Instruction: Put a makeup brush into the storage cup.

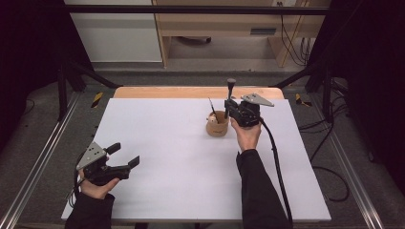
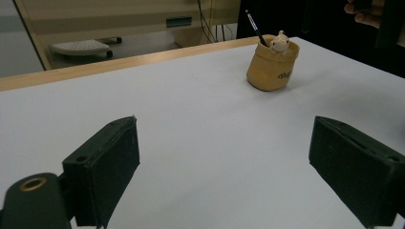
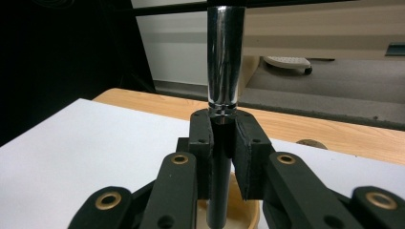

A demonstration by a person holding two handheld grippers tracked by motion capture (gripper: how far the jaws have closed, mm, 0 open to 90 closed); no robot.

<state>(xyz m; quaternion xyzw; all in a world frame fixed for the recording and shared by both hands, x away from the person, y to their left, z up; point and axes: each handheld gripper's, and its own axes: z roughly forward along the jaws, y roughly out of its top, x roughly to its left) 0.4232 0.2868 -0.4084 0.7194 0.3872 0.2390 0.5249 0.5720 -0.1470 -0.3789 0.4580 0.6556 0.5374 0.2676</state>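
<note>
Holding a dark pen (image 3: 224, 62) with a shiny metal end upright in your right gripper (image 1: 234, 106), you are hovering just above and beside the tan cup (image 1: 217, 125), and that cup is the landmark for everything else here. Your right jaws are squeezing narrowly on the pen's dark barrel, the silver part standing up above them and the lower end pointing down toward the cup's mouth, which you are seeing right under the jaws in the right gripper view. Whether the tip is already inside the rim, you cannot tell from these pictures.

One thin black pencil (image 2: 255, 27) is already leaning in the cup, next to a small pale animal figure (image 2: 279, 43) on its rim. So part of the job is looking done: one writing tool is sitting in the cup, and a second is coming to it.

What is remaining, by my reading, is lowering the pen into the cup, letting go, and drawing the gripper away without tipping the cup.

Your left gripper (image 1: 122, 156) is resting well away from the cup, near the front left corner of the white table (image 1: 157, 143), with its jaws standing wide and nothing between them. It is pointing across the table toward the cup and is taking no part right now.
</note>
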